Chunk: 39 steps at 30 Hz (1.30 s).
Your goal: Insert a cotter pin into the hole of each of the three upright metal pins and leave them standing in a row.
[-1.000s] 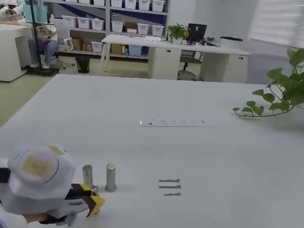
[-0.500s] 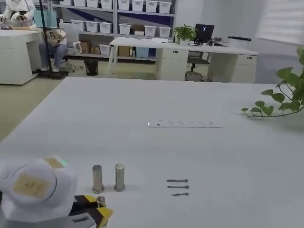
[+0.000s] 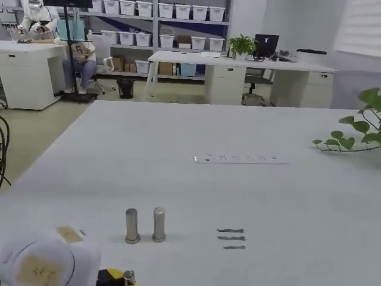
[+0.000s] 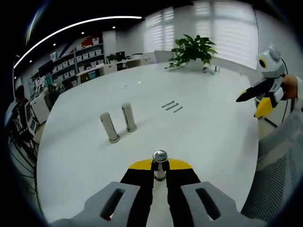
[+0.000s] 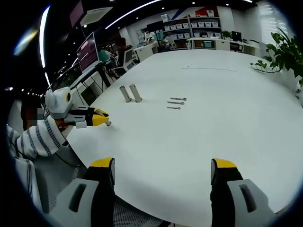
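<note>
Fingers of left gripper (image 4: 160,167): clamped on one metal pin (image 4: 160,156), upright.
Fingers of right gripper (image 5: 163,171): wide apart, above the table (image 3: 250,190).
Standing pins (image 3: 145,224): two, side by side, upright.
Cotter pins (image 3: 231,238): three, lying flat right of them, well apart.

Dark-striped white cloth sleeve (image 5: 35,137) on the left arm, plus two hand-held grippers.
The left gripper (image 4: 160,166) and right gripper (image 5: 162,165) have grey slotted bodies, black jaws and yellow tips.
</note>
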Motion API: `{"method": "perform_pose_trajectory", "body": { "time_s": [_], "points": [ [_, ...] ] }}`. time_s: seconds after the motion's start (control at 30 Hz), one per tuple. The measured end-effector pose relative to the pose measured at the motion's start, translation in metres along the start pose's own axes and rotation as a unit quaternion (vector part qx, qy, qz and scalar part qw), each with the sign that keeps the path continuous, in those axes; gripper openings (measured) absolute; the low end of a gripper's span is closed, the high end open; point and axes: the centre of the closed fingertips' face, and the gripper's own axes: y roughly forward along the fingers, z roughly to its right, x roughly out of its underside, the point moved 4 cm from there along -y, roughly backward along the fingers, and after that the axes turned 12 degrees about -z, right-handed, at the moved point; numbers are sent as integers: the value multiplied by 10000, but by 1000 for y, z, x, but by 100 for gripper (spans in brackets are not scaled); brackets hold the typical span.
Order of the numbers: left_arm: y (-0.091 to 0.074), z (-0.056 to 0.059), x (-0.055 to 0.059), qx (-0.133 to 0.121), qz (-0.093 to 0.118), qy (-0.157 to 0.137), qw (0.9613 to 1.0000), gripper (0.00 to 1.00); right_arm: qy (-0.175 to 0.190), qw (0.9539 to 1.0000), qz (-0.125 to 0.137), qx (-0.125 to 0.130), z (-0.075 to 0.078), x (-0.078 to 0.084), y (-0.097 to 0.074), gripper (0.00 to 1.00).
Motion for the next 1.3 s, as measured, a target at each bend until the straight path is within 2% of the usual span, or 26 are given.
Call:
{"method": "perform_pose_trajectory", "body": {
  "time_s": [0.1,0.23,0.3,0.73,0.9,0.97,1.1,1.3],
  "points": [
    [-1,2,0,-13,102,-113,9999,5,114,9995,151,-268,-5,-3,1,81],
    [0,3,3,-4,84,-122,9999,5,82,9993,156,-342,-9,-3,2,81],
    [1,5,5,50,77,-245,9997,5,79,9992,150,-366,-10,-3,3,81],
    [6,12,8,-53,76,-196,9998,5,30,9993,88,-374,-11,-3,7,81],
    [7,14,13,-132,45,-206,9997,5,45,9993,81,-376,-12,-1,8,81],
    [7,14,13,-84,108,-280,9995,5,50,9992,82,-392,-13,-1,8,81],
    [7,15,11,-128,117,-214,9996,5,47,9991,80,-406,-14,-1,9,80],
    [7,14,11,-45,122,-450,9989,6,22,9991,69,-419,-15,-2,9,80]
  ]
}}
